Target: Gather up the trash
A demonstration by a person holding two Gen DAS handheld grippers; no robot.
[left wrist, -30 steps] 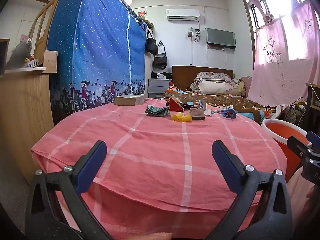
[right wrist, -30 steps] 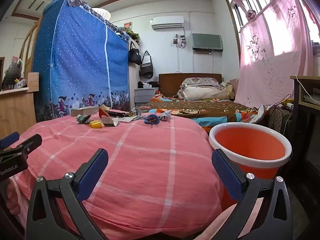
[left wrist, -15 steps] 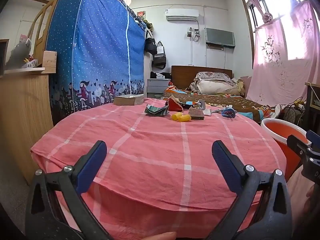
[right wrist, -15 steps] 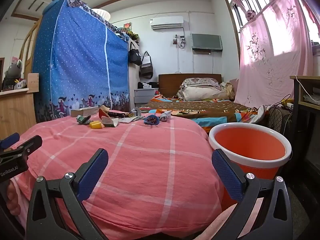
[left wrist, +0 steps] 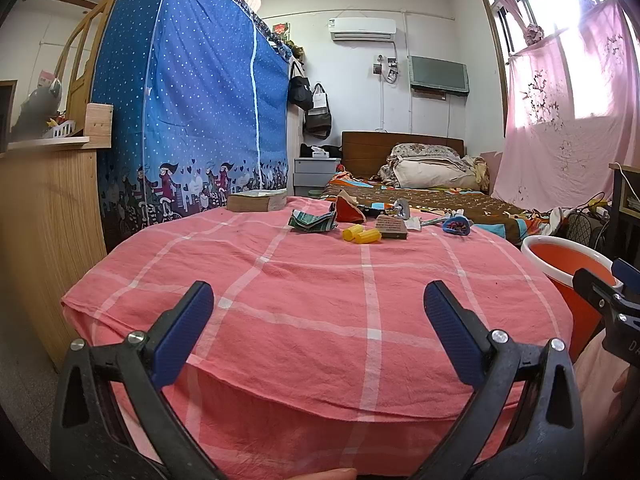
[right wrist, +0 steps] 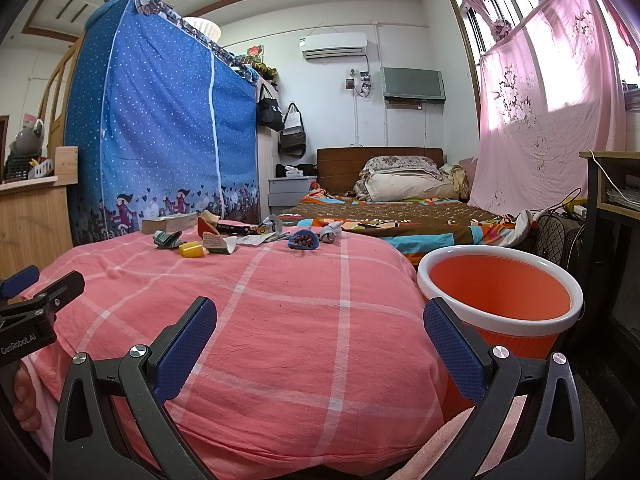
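Observation:
Several pieces of trash lie at the far end of the pink checked cloth (left wrist: 320, 280): a green crumpled wrapper (left wrist: 313, 221), a yellow capsule (left wrist: 362, 235), a brown packet (left wrist: 391, 227), a red wrapper (left wrist: 348, 210) and a blue wrapper (left wrist: 458, 226). The right wrist view shows the same yellow capsule (right wrist: 191, 249) and blue wrapper (right wrist: 303, 240). An orange bin with a white rim (right wrist: 500, 300) stands right of the cloth. My left gripper (left wrist: 318, 312) and right gripper (right wrist: 320, 320) both stand open over the near edge, holding nothing.
A book (left wrist: 256, 201) rests on the cloth's far left. A blue dotted wardrobe cover (left wrist: 192, 100) and a wooden cabinet (left wrist: 44, 240) stand at left. A bed (right wrist: 400, 208) lies behind; a dark desk (right wrist: 612, 216) with cables is at right.

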